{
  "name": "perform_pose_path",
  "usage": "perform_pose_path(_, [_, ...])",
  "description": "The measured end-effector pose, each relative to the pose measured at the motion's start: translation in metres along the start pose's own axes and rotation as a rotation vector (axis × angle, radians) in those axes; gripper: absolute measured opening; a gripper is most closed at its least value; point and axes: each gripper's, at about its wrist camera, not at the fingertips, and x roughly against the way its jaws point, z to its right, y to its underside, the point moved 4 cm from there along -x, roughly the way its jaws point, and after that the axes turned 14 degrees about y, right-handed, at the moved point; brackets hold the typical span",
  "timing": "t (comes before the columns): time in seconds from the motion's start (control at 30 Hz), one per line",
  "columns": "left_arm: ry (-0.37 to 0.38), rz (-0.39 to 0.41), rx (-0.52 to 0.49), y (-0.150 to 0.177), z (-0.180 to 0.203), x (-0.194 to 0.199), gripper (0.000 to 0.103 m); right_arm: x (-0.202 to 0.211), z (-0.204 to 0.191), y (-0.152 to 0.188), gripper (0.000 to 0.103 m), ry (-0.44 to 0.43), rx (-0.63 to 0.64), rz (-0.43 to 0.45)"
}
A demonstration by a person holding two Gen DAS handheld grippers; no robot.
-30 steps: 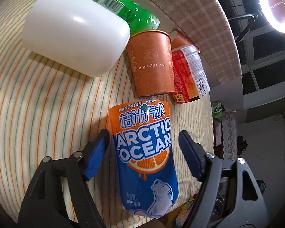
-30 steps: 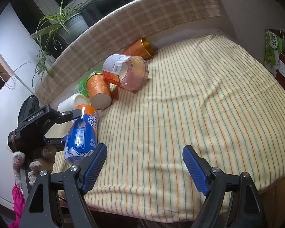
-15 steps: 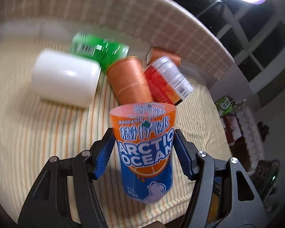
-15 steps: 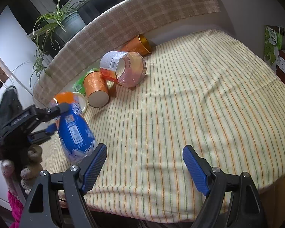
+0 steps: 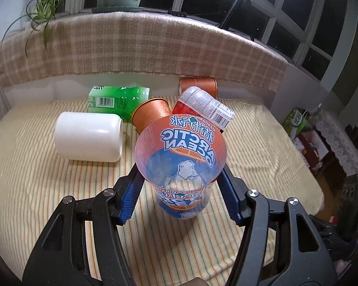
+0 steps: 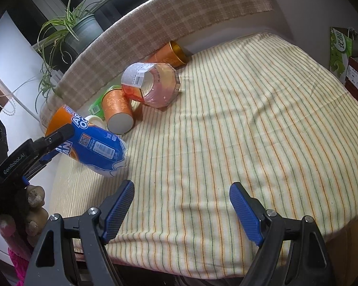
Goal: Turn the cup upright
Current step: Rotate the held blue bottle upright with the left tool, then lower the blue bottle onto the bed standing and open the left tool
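My left gripper (image 5: 181, 190) is shut on the blue and orange Arctic Ocean cup (image 5: 182, 164). The cup is tilted with its open mouth toward the left wrist camera and its base near the striped cloth. In the right wrist view the same cup (image 6: 95, 146) leans at the table's left edge, held by the left gripper (image 6: 57, 138). My right gripper (image 6: 182, 211) is open and empty above the front edge of the table, well to the right of the cup.
Several cups lie on their sides at the back: a white one (image 5: 88, 140), a green one (image 5: 118, 101), an orange paper one (image 5: 151, 116), a red-labelled clear one (image 5: 202, 106) and an orange-gold one (image 6: 169, 56). The striped tablecloth (image 6: 250, 119) covers the table.
The left gripper closed on the Arctic Ocean cup, lifted it off its side and rotated it so the mouth now faces the camera. The right gripper stayed still.
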Motion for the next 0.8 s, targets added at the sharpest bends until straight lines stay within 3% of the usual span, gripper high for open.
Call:
perform_pose_path(0.47, [-0.082,-0.014,-0.146,0.008,0.02,-0.011,0.063,0.0,0.002,-0.001,0.084,-0.001,-0.004,0.003])
perform_pose_path(0.8, [-0.026,-0.033,-0.111,0.01,0.019,-0.01,0.069,0.0,0.003,-0.001,0.084,-0.003,-0.002,0.006])
